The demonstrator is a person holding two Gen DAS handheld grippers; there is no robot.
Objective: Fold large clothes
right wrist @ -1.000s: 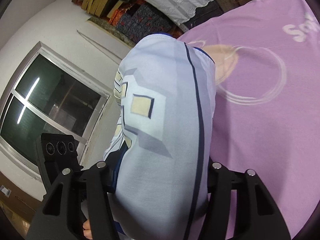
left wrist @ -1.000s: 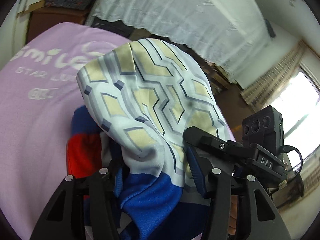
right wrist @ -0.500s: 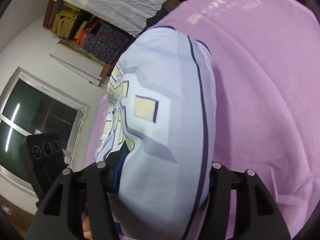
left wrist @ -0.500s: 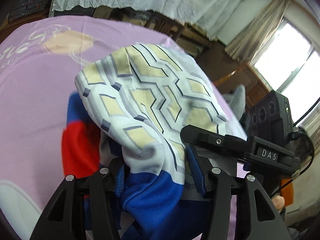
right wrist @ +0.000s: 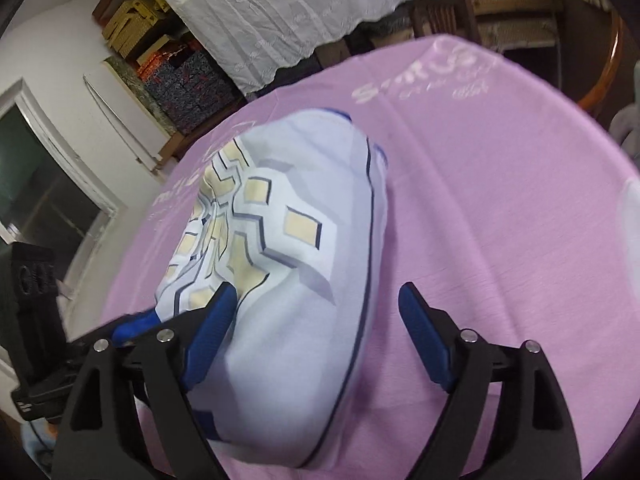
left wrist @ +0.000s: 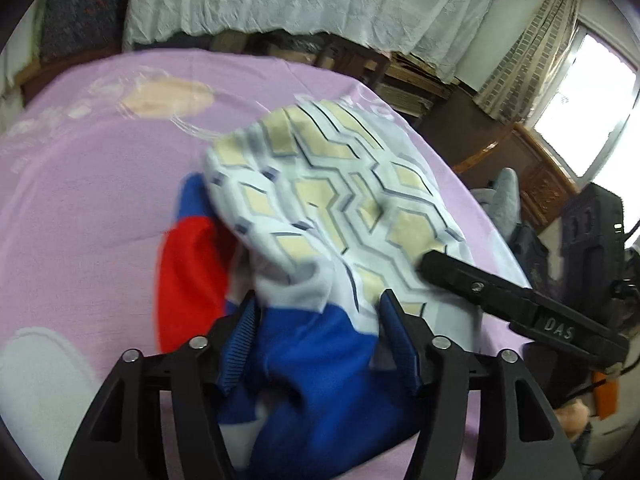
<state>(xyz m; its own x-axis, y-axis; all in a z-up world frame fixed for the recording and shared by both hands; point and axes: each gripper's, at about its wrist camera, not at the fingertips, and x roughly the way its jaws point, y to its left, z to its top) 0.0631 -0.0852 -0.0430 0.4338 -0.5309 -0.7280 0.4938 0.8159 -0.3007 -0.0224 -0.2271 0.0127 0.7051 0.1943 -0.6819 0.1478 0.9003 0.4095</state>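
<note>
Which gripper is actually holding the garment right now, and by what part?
Neither appears to grip it. Both the left gripper and right gripper stand open around bunched folds of the patterned garment on the purple cloth.

daylight pours in from the window [left wrist: 592, 92] at the upper right of the left view and it's blown out white there. everything else is softly lit, shadows faint. the patterned garment [left wrist: 332, 208] is smeared with motion blur. heavy fisheye bending, black corners in both views. right view dimmer, slightly soft.
</note>
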